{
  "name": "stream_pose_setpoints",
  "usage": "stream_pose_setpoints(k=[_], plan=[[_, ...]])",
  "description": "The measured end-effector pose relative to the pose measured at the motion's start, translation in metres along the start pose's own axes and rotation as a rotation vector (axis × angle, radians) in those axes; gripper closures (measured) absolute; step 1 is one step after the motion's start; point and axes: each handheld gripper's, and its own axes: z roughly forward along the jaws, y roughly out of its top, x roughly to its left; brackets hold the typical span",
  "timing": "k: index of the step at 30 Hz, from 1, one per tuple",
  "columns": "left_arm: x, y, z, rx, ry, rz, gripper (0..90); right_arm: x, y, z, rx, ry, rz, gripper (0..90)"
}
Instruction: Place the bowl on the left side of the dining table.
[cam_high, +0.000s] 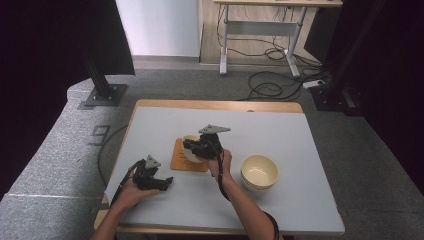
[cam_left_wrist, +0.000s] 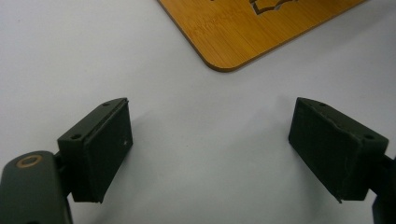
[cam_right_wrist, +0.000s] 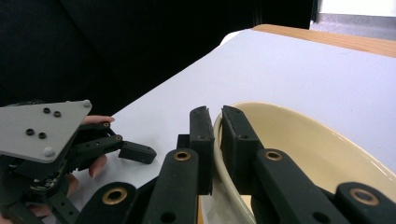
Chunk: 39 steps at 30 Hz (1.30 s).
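A cream bowl (cam_high: 189, 141) hangs over an orange bamboo mat (cam_high: 181, 161) near the table's middle. My right gripper (cam_high: 194, 147) is shut on its rim. In the right gripper view the two jaws pinch the near rim, one inside and one outside the bowl (cam_right_wrist: 308, 149), with my right gripper (cam_right_wrist: 216, 128) shut there. My left gripper (cam_high: 166, 182) rests low on the grey table surface, front left of the mat, open and holding nothing. Its own view shows the left gripper (cam_left_wrist: 210, 135) with jaws wide apart over bare table, and a rounded corner of the bamboo mat (cam_left_wrist: 243, 32) ahead.
A stack of cream bowls (cam_high: 259, 171) stands on the table to the right of the mat. The grey table cover (cam_high: 280, 135) has a wooden edge at the back. Beyond the table are black stands, floor cables and a desk frame.
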Motion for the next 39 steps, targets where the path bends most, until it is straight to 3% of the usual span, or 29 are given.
stream_pose_setpoints(k=[8,13,24,29,39], plan=[[0.0,0.0,0.0,0.0,0.001,0.0,13.5,-0.003,-0.001,0.006,-0.001,-0.024,-0.021,83.0],[0.0,0.0,0.0,-0.002,0.002,-0.001,13.6,-0.006,-0.003,0.011,-0.004,-0.028,-0.007,82.9],[0.0,0.0,0.0,-0.003,0.003,-0.001,13.5,-0.005,-0.009,0.014,-0.001,-0.003,-0.004,83.2],[-0.001,-0.001,0.0,-0.005,0.004,-0.003,13.6,0.004,-0.016,0.016,0.025,0.009,-0.054,83.5],[0.0,-0.001,0.0,-0.002,0.003,-0.001,13.5,0.012,-0.024,0.02,0.051,0.01,-0.082,82.8]])
